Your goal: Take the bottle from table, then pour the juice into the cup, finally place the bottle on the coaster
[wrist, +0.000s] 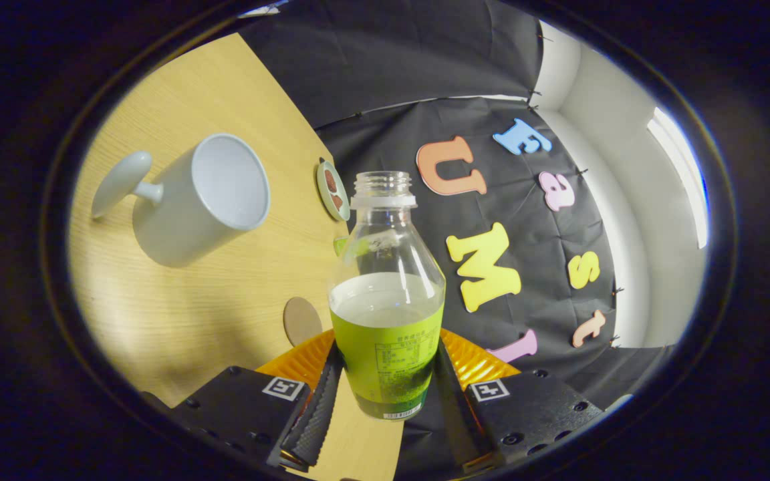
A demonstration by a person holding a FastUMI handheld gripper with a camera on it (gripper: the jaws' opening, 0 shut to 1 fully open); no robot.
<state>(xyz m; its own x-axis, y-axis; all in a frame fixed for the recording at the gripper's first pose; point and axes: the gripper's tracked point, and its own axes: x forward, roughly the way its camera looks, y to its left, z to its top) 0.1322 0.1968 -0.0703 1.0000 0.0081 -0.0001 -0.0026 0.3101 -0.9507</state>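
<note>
Gripper (385, 401) pinching uncapped bottle (386, 314) low centre, lifted off wooden table (178, 314). Cup (201, 200) upper left, open tabletop between. Round coaster (300, 319) left of bottle; small dish (333, 190) at table edge.

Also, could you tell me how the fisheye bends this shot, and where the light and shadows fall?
Gripper view: the fisheye tilts the wooden table and curves the wall's edge; the cup looks leaning, its shadow beneath it; light spreads softly on the table, with a bright strip at the far wall; the bottle is sharp, held between the tongs, both fingers on it.
</note>
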